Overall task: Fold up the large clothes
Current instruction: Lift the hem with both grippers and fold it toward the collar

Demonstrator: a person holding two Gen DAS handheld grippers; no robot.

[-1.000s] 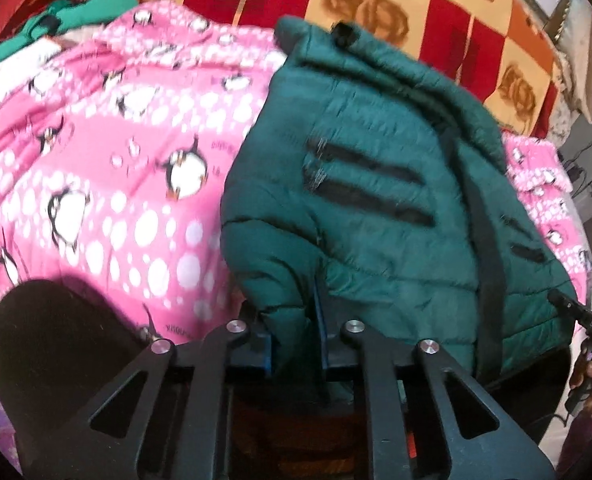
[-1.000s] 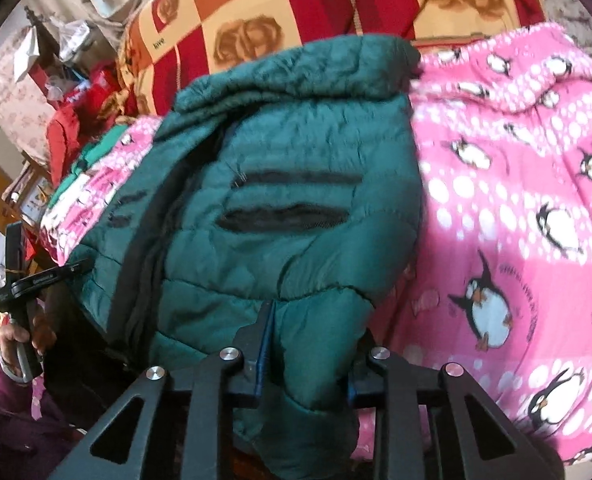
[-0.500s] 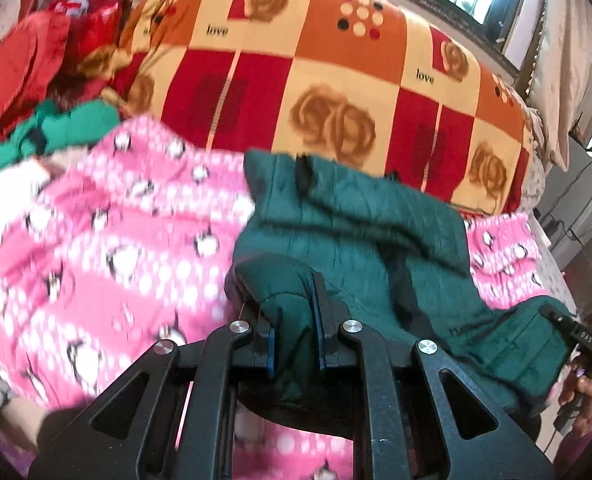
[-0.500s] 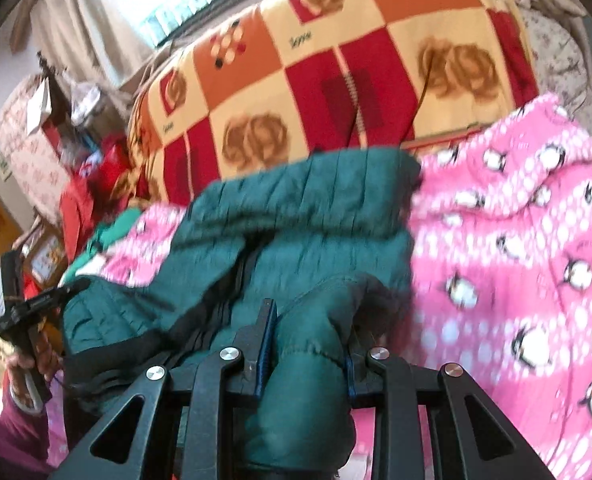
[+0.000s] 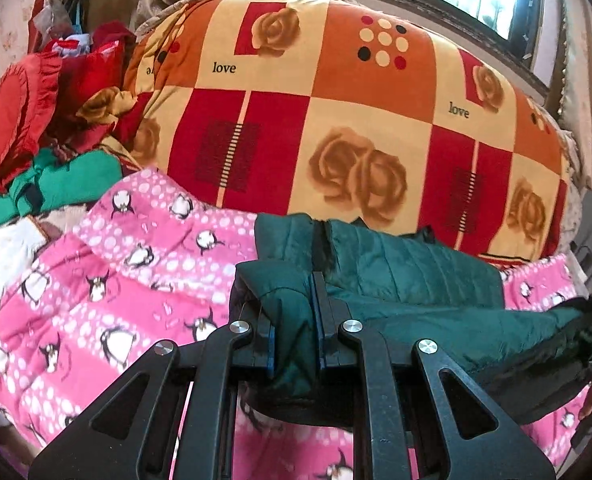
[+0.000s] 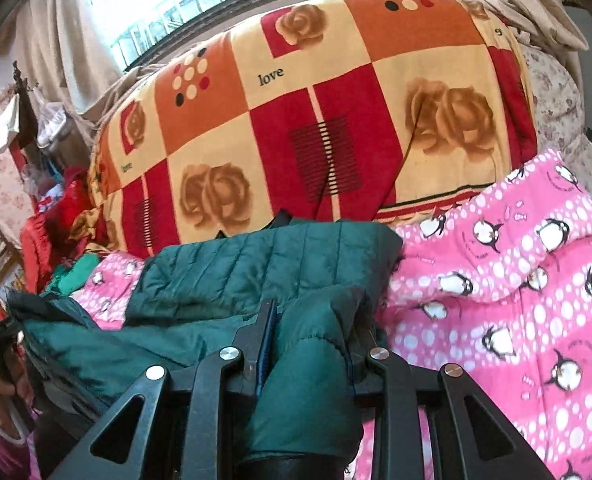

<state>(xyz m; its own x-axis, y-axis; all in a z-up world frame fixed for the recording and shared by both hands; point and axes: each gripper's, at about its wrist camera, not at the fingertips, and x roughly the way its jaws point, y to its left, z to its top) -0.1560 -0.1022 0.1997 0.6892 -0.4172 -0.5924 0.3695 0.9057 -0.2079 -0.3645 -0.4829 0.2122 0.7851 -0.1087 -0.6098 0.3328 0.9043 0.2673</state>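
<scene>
Both jaws clamp the green jacket; "love" seems printed on the checked blanket behind.

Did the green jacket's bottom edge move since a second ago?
Yes. The green jacket has folded up: its gripped hem rose toward the rose-patterned blanket, and now hides less of the pink penguin blanket.

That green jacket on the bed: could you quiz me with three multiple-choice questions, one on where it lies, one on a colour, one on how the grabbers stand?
1. The green jacket lies on:
A. a pink penguin blanket
B. a bare floor
C. a wooden chair

2. The word "love" is printed on bedding that is:
A. blue and white
B. red, orange and cream
C. plain grey

3. The left gripper and right gripper are:
A. both open and empty
B. both clamped on the jacket
C. only one holding it

Answers: A, pink blanket shows around it; B, checked squares behind; C is wrong, so B, fabric sits pinched in each.
</scene>
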